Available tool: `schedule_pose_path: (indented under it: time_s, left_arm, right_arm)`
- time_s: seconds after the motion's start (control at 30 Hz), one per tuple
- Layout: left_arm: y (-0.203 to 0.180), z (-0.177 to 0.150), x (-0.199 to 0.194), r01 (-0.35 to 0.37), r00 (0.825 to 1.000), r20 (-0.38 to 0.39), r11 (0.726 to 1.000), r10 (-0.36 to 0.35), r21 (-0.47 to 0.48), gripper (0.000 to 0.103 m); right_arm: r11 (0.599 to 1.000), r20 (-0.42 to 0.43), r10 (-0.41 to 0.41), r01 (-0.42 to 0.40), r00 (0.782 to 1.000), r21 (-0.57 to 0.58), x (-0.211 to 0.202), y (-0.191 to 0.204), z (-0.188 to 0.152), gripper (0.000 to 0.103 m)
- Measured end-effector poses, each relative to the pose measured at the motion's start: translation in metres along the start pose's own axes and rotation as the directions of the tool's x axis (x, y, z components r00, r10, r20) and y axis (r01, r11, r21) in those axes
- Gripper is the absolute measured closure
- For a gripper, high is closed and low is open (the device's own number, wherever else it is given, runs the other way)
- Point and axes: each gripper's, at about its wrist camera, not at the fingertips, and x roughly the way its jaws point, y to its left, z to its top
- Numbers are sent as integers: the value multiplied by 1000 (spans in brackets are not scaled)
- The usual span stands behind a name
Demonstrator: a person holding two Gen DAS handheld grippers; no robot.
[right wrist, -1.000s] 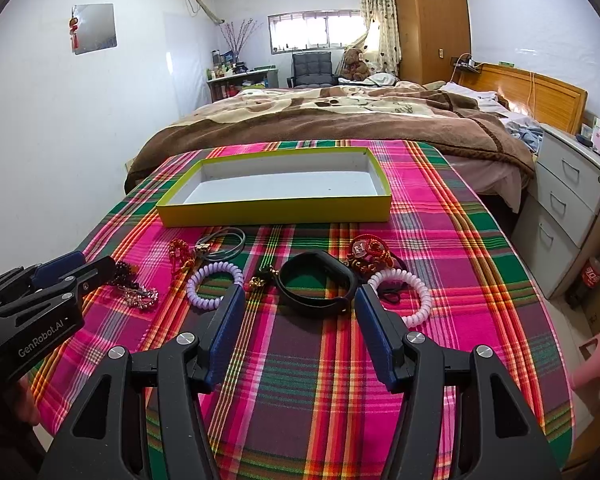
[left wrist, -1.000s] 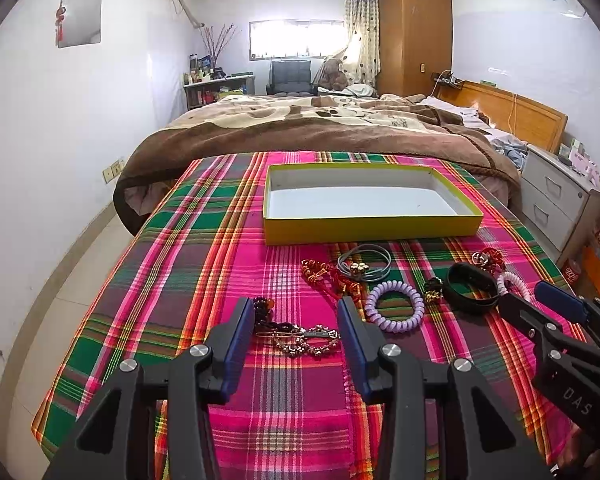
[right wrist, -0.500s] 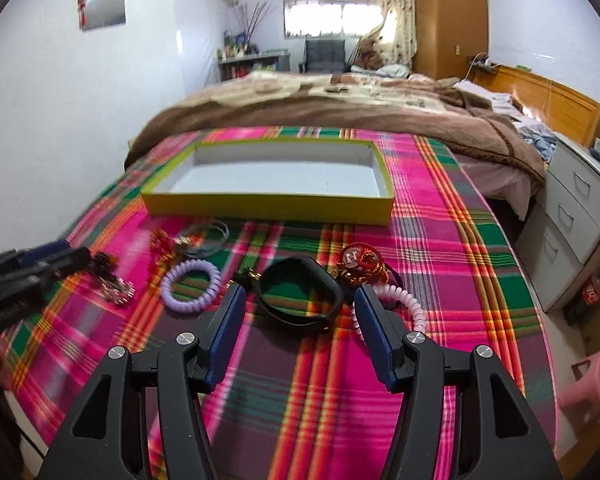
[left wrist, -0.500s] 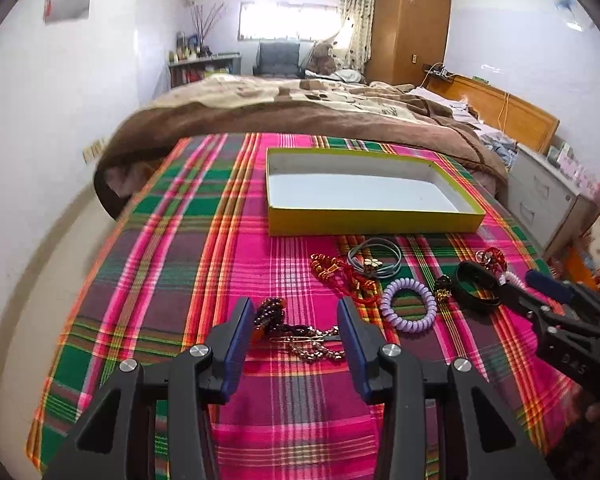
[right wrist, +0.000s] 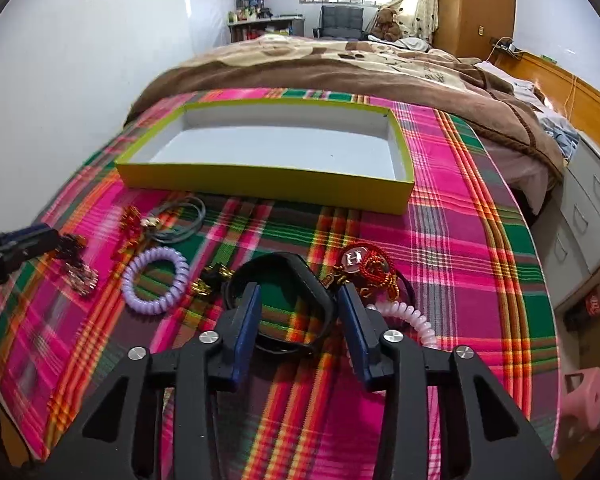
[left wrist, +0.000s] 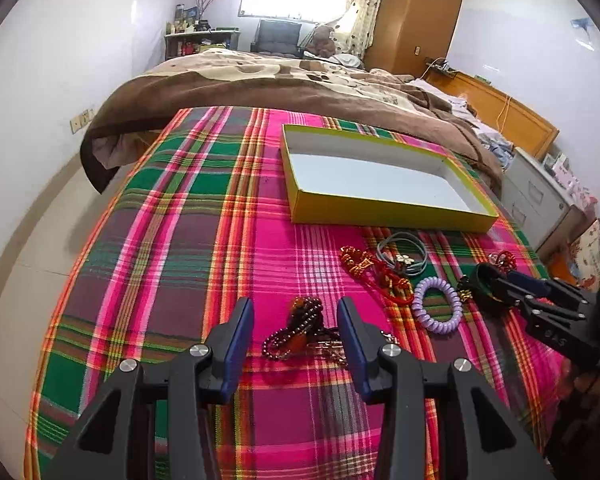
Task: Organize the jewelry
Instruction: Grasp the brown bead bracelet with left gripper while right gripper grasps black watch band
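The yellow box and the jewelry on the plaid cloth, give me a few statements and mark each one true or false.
1. The yellow box has nothing in it. True.
2. The purple coil hair tie lies inside the box. False: it lies on the plaid cloth, in front of the box.
3. The right gripper has the black band between its jaws. True: the jaws are closing with part of the band between them.
4. The left gripper is clamped shut on the grey hair tie. False: it is open, with the dark bead bracelet between its jaws.
5. The grey hair tie lies close to the box's front wall. True.
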Motion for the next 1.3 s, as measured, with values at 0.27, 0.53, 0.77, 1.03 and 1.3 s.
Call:
schedule_pose_path:
  time_s: [0.27,0.53,0.77,1.03,1.3]
  left_arm:
    - [3,-3,8,20,999,-35,1000,-19,12,60]
    - [-1,-9,12,55,997,-56,996,-51,66,60]
    - [3,-4,14,-22,999,-34,999,23,45,60]
    - [11,6,19,3,998,-55,999,-1,32,60]
    - [1,1,30,22,996,-90,998,-17,56,77]
  right_arm:
    - [1000,-40,9,-9,999,-17,4,-2,0,82]
    - [999,-2,37,-37,999,36,-8,-6,-4,89]
    - [996,10,56,-56,998,67,-13,-11,-4,90]
    - [994,30,73,-75,997,85,-18,-11,-1,90]
    - [992,37,80,-83,996,90,-19,-11,0,90]
